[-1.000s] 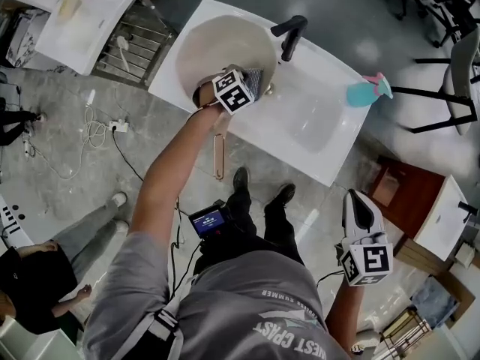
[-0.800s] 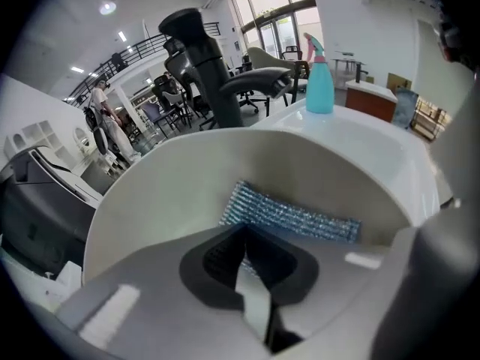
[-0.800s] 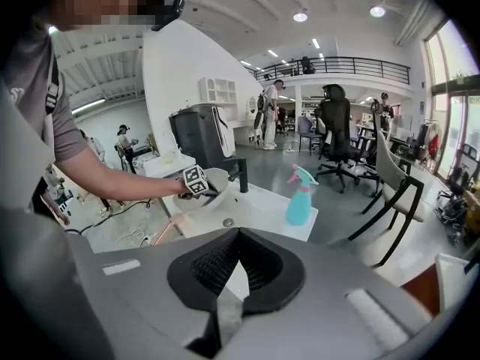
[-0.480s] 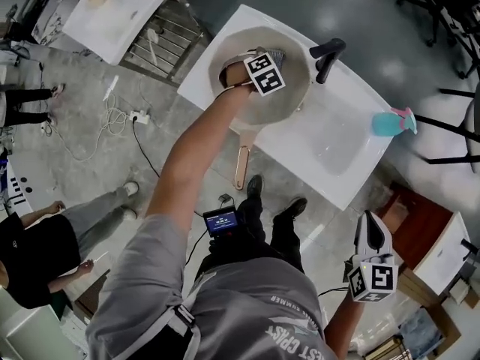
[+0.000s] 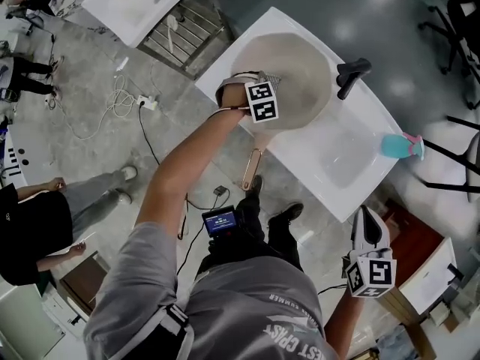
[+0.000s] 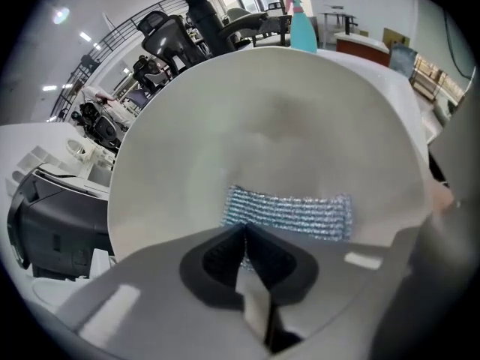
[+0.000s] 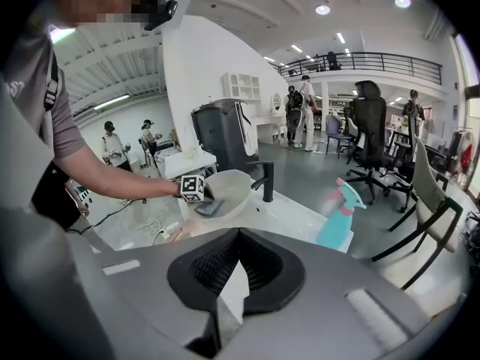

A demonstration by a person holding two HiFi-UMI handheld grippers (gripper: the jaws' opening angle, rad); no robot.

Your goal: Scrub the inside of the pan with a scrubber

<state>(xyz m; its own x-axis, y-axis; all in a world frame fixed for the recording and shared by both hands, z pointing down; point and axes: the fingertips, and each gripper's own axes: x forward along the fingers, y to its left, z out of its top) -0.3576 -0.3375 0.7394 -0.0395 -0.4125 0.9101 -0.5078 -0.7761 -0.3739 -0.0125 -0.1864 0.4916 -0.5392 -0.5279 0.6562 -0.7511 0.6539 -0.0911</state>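
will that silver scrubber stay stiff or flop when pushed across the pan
Probably floppy: the scrubber looks like knitted mesh, so it should bend against the pan. Likely light, since the left gripper holds it by one pinched edge. Its rough weave should drag, not slide.

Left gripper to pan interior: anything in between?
Only the silvery mesh scrubber, pinched in the shut jaws of the left gripper and apparently spread against the inside of the pan. The left gripper view shows it.
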